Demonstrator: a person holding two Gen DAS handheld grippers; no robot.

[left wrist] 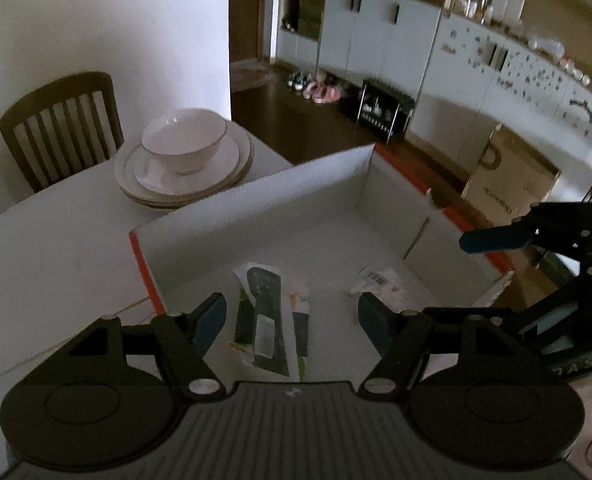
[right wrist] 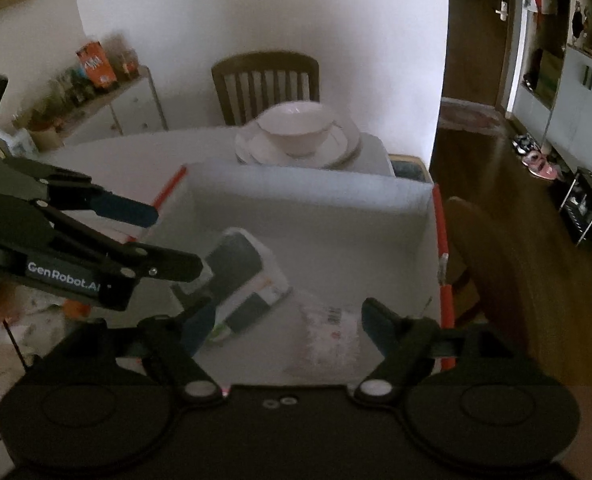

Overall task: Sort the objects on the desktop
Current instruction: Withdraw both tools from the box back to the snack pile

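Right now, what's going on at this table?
A person is sorting desktop items into a white box with a gripper in each hand. Both the left gripper and the right gripper hang over the box with open jaws, holding nothing. A dark green and white packet and a small clear bag with a barcode already lie inside. A bowl on stacked plates sits behind the box.
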